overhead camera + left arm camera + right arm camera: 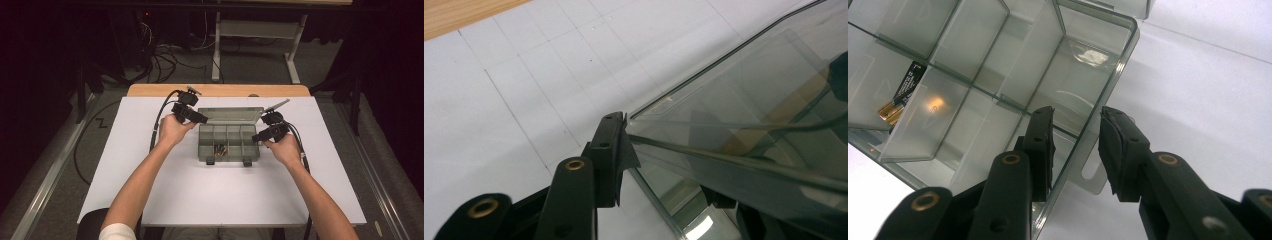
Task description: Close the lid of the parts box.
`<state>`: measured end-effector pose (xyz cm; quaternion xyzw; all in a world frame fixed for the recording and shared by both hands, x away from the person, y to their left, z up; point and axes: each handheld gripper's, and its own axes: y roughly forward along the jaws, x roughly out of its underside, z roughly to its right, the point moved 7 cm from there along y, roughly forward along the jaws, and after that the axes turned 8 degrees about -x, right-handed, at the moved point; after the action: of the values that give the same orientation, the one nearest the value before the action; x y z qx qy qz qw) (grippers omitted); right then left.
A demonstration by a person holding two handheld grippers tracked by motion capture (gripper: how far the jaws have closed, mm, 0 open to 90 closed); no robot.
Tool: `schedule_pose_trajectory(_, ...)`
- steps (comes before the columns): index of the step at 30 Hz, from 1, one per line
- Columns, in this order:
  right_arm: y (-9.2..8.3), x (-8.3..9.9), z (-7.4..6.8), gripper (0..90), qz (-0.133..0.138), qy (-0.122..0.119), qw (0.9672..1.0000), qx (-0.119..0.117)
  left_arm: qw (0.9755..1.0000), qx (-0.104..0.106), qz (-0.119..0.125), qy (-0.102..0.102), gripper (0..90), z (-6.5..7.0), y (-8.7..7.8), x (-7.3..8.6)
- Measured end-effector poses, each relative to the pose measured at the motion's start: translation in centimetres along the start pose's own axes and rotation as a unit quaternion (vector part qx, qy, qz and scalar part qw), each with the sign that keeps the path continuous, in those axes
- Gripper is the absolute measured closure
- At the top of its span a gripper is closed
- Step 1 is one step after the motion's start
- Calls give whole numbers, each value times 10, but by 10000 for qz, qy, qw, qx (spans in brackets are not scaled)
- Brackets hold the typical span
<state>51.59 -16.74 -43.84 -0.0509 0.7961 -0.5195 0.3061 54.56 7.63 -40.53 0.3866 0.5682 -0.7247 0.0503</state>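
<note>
A clear grey compartment box (229,159) lies in the middle of the white board, its lid (230,115) swung open toward the back. A few batteries (220,149) lie in a front compartment, and they also appear in the right gripper view (898,97). My left gripper (200,119) is at the lid's far left corner. Its jaws stand apart with the lid (749,100) between them, and one pad (616,145) is right at the lid's corner. My right gripper (1075,117) straddles the box's right wall (1108,85), one jaw inside and one outside, with a gap beside the wall.
The white board (215,200) has free room in front of the box and on both sides. A wooden strip (220,90) runs along its far edge. Two dark latches (210,161) hang on the box's front. Cables (165,60) and a white frame (260,30) lie on the floor beyond.
</note>
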Motion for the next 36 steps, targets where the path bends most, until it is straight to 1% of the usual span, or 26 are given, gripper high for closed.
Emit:
schedule_pose_trajectory(5, 0, 0, 0, 682, -7, -15, 10000, -2, 10000, -16, 10, -19, 575, 0, 1, 1)
schedule_pose_trajectory(8, 0, -1, 1, 682, -31, -75, 10000, -24, 10000, -46, -20, 26, 574, 1, -1, 1)
schedule_pose_trajectory(10, -1, 0, 0, 682, -49, -50, 10000, -33, 10000, -39, 24, 26, 577, 1, -2, 0)
schedule_pose_trajectory(12, -1, 1, -1, 684, -68, -76, 9999, -30, 10000, -22, 32, 16, 577, 1, -3, 0)
schedule_pose_trajectory(18, -2, 2, -3, 687, -133, -86, 9999, -5, 10000, -66, 18, 62, 578, 3, -5, 0)
schedule_pose_trajectory(20, -4, 2, -3, 687, -122, -117, 9999, -17, 9999, -87, 16, 73, 578, 3, -6, 1)
schedule_pose_trajectory(24, -11, 3, 0, 687, -30, -82, 9999, -58, 9999, -81, -9, 85, 582, 3, -6, 1)
schedule_pose_trajectory(26, -16, 3, 1, 705, 34, -41, 9999, -105, 9999, -98, -16, 91, 582, 3, -6, 2)
schedule_pose_trajectory(29, -25, 3, 4, 773, 160, -42, 9998, -138, 9999, -113, -32, 108, 582, 3, -6, 2)
schedule_pose_trajectory(33, -33, 2, 9, 855, 311, 0, 9995, -103, 9999, -114, -42, 121, 583, 4, -6, 4)
schedule_pose_trajectory(36, -37, 1, 11, 877, 361, 16, 9993, -69, 9999, -98, -55, 119, 583, 4, -6, 6)
